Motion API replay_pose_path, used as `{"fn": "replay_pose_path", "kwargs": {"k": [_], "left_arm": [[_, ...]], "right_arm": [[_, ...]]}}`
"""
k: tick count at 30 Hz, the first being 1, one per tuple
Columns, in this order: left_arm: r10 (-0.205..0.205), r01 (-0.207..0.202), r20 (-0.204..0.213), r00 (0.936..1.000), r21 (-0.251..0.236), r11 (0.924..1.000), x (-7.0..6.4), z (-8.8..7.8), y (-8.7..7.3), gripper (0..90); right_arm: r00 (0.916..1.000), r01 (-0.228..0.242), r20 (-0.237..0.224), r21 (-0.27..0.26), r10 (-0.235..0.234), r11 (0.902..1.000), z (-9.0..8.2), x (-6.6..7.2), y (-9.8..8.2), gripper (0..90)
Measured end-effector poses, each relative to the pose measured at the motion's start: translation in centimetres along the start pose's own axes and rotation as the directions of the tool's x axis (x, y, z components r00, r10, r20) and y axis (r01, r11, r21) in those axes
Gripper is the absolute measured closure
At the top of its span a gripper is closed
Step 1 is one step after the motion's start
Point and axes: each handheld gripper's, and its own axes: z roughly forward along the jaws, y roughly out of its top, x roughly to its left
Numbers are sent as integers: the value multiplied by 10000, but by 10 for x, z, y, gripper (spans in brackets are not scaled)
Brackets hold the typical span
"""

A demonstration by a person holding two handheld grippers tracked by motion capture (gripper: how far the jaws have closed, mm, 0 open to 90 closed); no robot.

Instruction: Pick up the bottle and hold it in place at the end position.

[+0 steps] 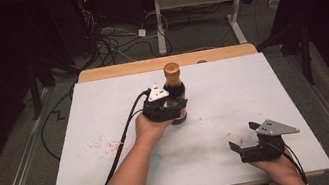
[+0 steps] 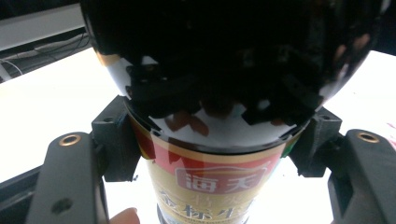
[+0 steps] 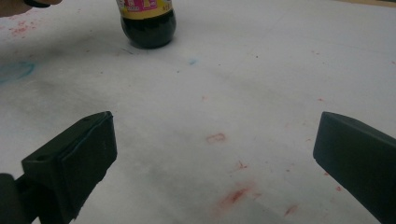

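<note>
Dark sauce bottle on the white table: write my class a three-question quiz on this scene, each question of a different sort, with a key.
1. True or false: the left gripper has its jaws shut on the bottle.
2. Multiple choice: the bottle is A) lying on its side, B) standing upright on the table, C) lifted well above the table.
3. Short answer: how do the right gripper's jaws stand, and is anything between them?

Key
1. True: in the left gripper view the jaws press on both sides of the bottle.
2. B: its base rests on the white surface.
3. Wide open, with nothing between them; bare, red-stained table beyond.
</note>
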Motion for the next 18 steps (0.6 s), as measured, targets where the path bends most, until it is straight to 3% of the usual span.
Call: {"fn": "replay_pose_path", "kwargs": {"k": [11, 18], "left_arm": [[-28, 23, 162, 9999, 285, 9996, 5, 0, 0, 289], [-69, 67, 170, 9998, 98, 9999, 5, -1, -3, 286]], "right_arm": [[10000, -30, -40, -14, 30, 10000, 0, 1, 0, 4], [9999, -15, -140, -29, 15, 10000, 4, 6, 3, 61]]}}
